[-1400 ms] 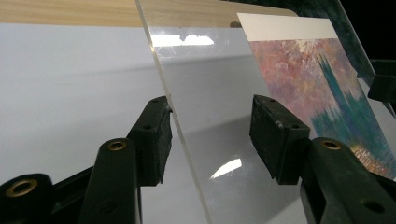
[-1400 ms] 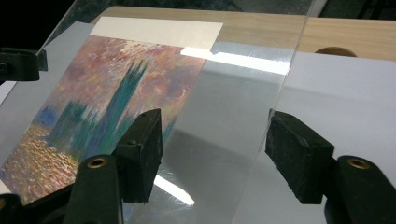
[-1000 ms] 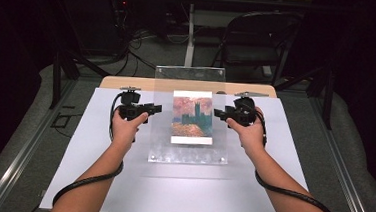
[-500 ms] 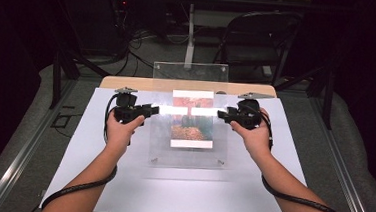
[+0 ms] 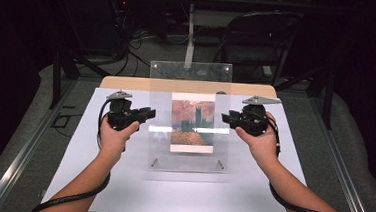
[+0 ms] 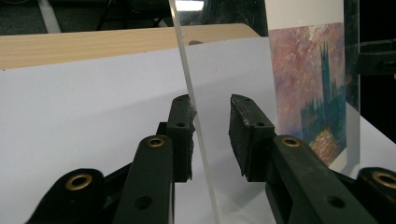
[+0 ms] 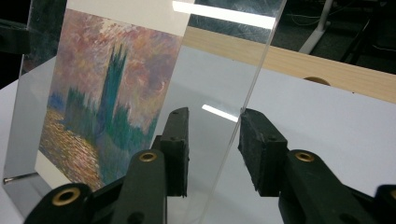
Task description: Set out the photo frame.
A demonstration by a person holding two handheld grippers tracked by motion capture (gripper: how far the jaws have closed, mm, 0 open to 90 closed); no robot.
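Note:
A clear acrylic panel stands tilted on the white sheet, with a painting print of a tower at dusk mounted in it. My left gripper straddles the panel's left edge. Its jaws have just been closing; one pad touches the acrylic, the other stands off with a gap. My right gripper straddles the right edge, also closing, with the sheet between its pads and a gap on the print side. Small metal pins show at the panel's foot.
A white sheet covers the wooden table. Behind the table are a dark chair, a white stand leg and floor cables. Metal rails run along both sides of the table.
Both hands have drawn slightly toward the near side while staying at the panel's edges. The bright reflection on the acrylic has slid from the print's top down to its middle.

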